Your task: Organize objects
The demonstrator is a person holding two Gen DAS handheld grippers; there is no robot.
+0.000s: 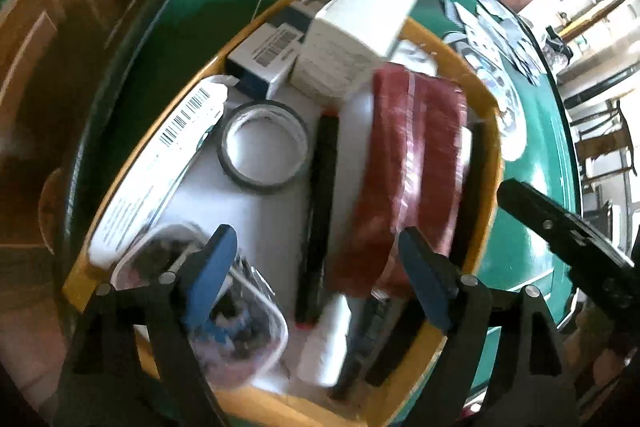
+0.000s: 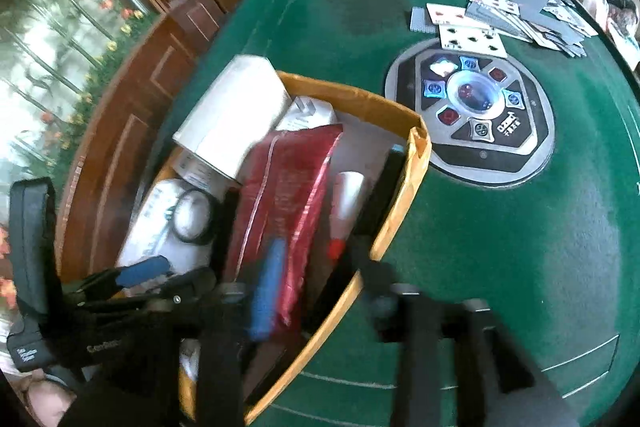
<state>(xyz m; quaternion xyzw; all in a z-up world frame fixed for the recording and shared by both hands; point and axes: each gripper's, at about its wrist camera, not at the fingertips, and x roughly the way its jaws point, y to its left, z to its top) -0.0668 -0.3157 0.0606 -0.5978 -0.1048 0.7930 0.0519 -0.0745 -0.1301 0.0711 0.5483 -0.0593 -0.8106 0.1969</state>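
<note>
Currently both tongs hang over the yellow box [image 1: 490,147] on the green worktop [image 2: 500,247]. Left tongs [image 1: 316,259] spread, nothing between the pads. Right tongs [image 2: 324,291] also spread and empty, though blurred. Red packet [image 1: 404,179] lies in the box, right of the black marker [image 1: 320,211] and tape roll [image 1: 264,151]; white carton [image 1: 356,31] at the box's far end.

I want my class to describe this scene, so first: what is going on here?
A person is tidying odds and ends into a yellow box on a green table, with a tool in each hand. The left tool hangs open above the box, holding nothing. The right tool is open too, over the red packet. Already inside lie a roll of tape, a black marker, white cartons and a clear tub. Playing cards lie scattered on the table.
</note>
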